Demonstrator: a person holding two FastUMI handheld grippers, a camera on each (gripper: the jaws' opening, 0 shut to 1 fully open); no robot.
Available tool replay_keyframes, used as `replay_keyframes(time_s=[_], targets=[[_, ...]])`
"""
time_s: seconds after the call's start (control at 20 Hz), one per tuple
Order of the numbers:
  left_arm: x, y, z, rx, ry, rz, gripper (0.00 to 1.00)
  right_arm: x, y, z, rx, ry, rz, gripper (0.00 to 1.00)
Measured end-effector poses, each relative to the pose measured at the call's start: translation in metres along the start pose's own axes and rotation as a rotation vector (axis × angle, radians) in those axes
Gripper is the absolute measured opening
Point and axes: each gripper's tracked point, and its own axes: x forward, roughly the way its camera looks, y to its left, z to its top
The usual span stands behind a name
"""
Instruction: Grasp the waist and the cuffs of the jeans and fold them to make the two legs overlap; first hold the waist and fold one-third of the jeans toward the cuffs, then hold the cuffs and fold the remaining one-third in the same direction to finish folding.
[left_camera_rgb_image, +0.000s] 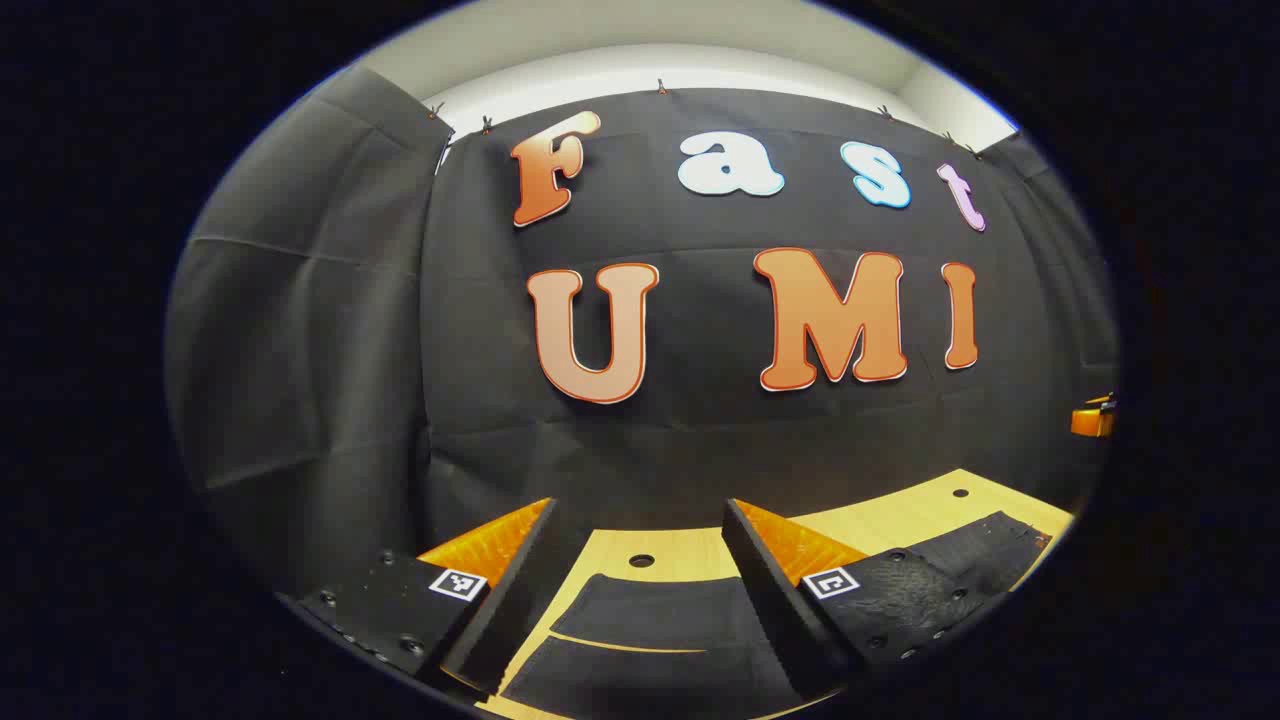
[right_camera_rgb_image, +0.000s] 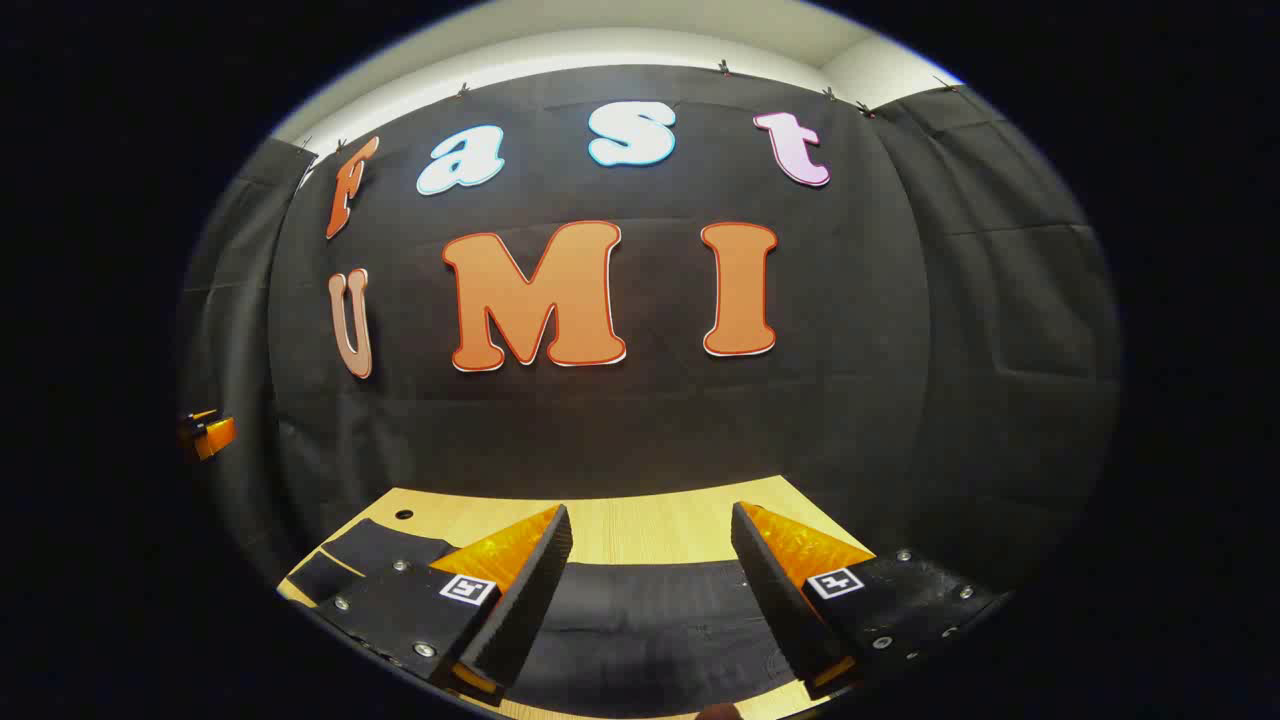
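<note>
Dark jeans (left_camera_rgb_image: 650, 630) lie flat on a light wooden table (left_camera_rgb_image: 690, 550). In the left gripper view two leg ends lie side by side with a thin gap of table between them, and more of the cloth (left_camera_rgb_image: 985, 545) reaches to the right. My left gripper (left_camera_rgb_image: 640, 575) hovers open above the legs, nothing between its fingers. In the right gripper view the jeans (right_camera_rgb_image: 650, 620) spread as a wide dark band under my right gripper (right_camera_rgb_image: 650, 570), which is also open and holds nothing. The two leg ends (right_camera_rgb_image: 370, 555) show at the lower left there.
The table (right_camera_rgb_image: 650, 525) ends at the black cloth wall close behind the jeans. Small round holes (left_camera_rgb_image: 641, 560) dot the tabletop. The other gripper's tip (left_camera_rgb_image: 1092, 418) pokes in at the right edge of the left gripper view, and another (right_camera_rgb_image: 207, 432) shows at the left edge of the right gripper view.
</note>
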Motion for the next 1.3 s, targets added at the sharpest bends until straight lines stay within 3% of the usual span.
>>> replay_keyframes(time_s=[0.65, 1.3], targets=[[-0.005, 0.001, -0.004, 0.030, 0.010, 0.003, 0.99, 0.004, 0.010, 0.000, 0.006, 0.007, 0.026, 0.98], [-0.007, 0.011, -0.035, -0.087, 0.076, 0.037, 0.99, 0.011, 0.020, -0.008, 0.065, 0.060, 0.080, 0.97]])
